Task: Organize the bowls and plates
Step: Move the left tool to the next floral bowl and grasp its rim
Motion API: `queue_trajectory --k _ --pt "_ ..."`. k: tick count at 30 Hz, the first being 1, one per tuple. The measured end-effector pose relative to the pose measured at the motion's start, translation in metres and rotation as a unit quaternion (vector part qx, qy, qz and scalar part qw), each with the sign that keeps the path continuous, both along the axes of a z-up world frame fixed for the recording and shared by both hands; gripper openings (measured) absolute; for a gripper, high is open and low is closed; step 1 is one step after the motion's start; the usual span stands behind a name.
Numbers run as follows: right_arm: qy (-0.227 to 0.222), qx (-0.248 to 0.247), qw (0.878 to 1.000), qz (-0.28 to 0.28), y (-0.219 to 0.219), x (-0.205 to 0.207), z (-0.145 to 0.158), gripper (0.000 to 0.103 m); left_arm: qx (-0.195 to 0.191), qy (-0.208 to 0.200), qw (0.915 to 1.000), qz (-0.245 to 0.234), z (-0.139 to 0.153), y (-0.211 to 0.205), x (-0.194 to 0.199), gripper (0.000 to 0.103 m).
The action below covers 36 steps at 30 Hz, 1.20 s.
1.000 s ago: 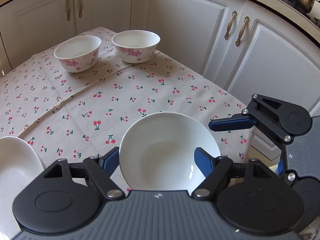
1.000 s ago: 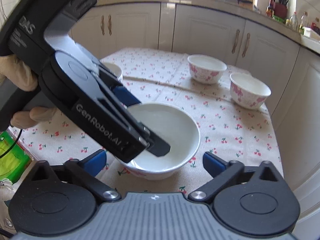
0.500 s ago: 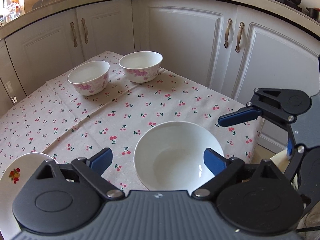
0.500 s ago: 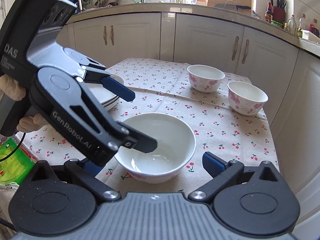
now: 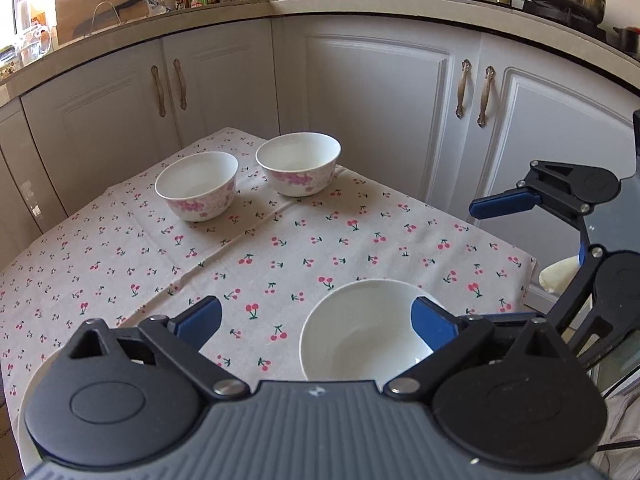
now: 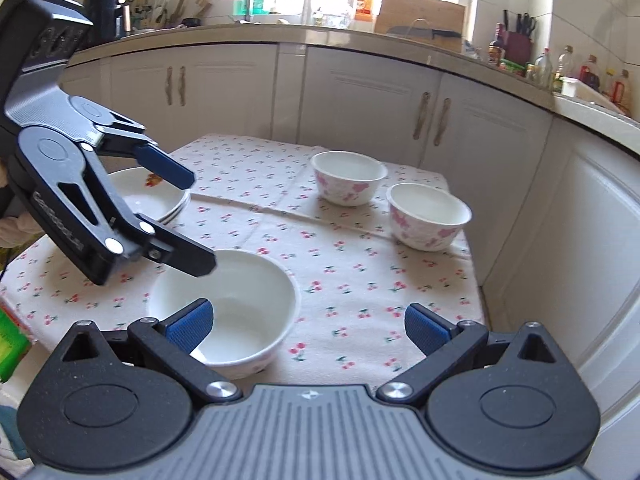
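A wide white bowl rests on the cherry-print tablecloth near the front edge. My left gripper hovers just above the bowl's rim. Its jaws are opening wide and its pads are clear of the bowl. My right gripper is open and empty, close in front of the bowl. Two small pink-flowered bowls stand side by side at the far end. A stack of white plates sits behind the left gripper.
White cabinet doors close off the far and right sides of the table. The cloth's right edge drops off near the right gripper. A green packet lies off the table's left corner. A gloved hand holds the left gripper.
The left gripper's jaws have spread from around the wide bowl and the gripper has lifted and tilted up. The bowl stays on the cloth. The right gripper has drawn back and up a little.
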State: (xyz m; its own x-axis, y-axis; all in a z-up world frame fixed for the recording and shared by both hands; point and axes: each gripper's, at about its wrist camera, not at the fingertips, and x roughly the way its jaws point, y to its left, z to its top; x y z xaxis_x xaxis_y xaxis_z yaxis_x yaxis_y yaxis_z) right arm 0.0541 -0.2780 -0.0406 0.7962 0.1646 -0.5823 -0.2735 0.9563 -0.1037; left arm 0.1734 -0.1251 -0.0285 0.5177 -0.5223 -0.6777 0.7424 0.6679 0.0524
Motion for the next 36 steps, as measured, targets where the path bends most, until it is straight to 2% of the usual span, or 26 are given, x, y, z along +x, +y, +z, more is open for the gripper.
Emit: queue_trajectory --k 11,17,28,36 --pt "-0.007 0.016 0.999 -0.051 -0.035 0.043 -0.003 0.103 -0.003 0.006 1.0 -0.005 0.025 -0.036 0.059 0.101" --pt "-0.015 0.009 0.998 -0.063 -0.045 0.071 -0.007 0.103 0.01 0.004 0.9998 -0.015 0.029 -0.064 0.095 0.101" --pt "-0.024 -0.013 0.997 -0.067 -0.062 0.122 -0.02 0.103 0.027 0.021 0.9987 -0.037 0.016 -0.112 0.157 0.101" --pt "-0.01 -0.024 0.999 -0.039 -0.076 0.156 -0.035 0.103 0.042 0.034 0.9968 -0.058 -0.005 -0.141 0.189 0.099"
